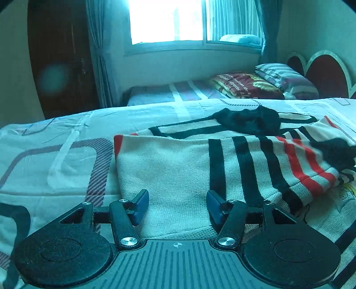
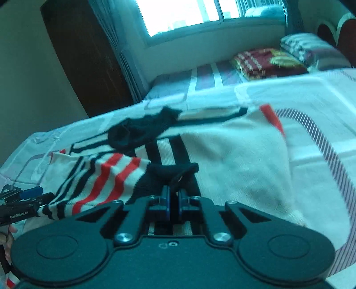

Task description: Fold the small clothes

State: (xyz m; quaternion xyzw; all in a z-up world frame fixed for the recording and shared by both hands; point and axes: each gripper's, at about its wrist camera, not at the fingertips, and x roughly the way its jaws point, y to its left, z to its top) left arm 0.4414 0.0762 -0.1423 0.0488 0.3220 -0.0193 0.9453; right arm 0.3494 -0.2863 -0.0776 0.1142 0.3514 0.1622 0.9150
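Cream knit, ribbed and banded with black and red stripes, makes up the sweater (image 1: 169,164), which lies spread on the bed (image 1: 55,155) over a pale sheet printed with rounded rectangles. In the left wrist view its long plain body runs away from the camera toward the black collar (image 1: 247,121) at the far end, and its left edge lies straight, with a red patch at the far corner. Left of that edge the sheet is open and flat right out to the bed's side. A striped sleeve (image 1: 296,162) is folded across the body from the right, its black cuff toward the right edge of the view.

The left gripper (image 1: 178,206) hovers low over the sweater's near hem, jaws apart with nothing between the blue pads (image 1: 141,207); plain cream knit shows in the gap.

In the right wrist view, which is blurred, the right gripper (image 2: 174,200) has its jaws closed on the black cuff (image 2: 175,172), which bunches up just ahead of the pads. The sleeve trails off to the left, toward the left gripper at the picture's edge. To the right the cream body lies smooth, and beyond it is bare sheet.

Behind the bed stand a second bed with folded blankets (image 1: 247,85), a window (image 1: 169,21) and a dark wardrobe (image 1: 60,57).
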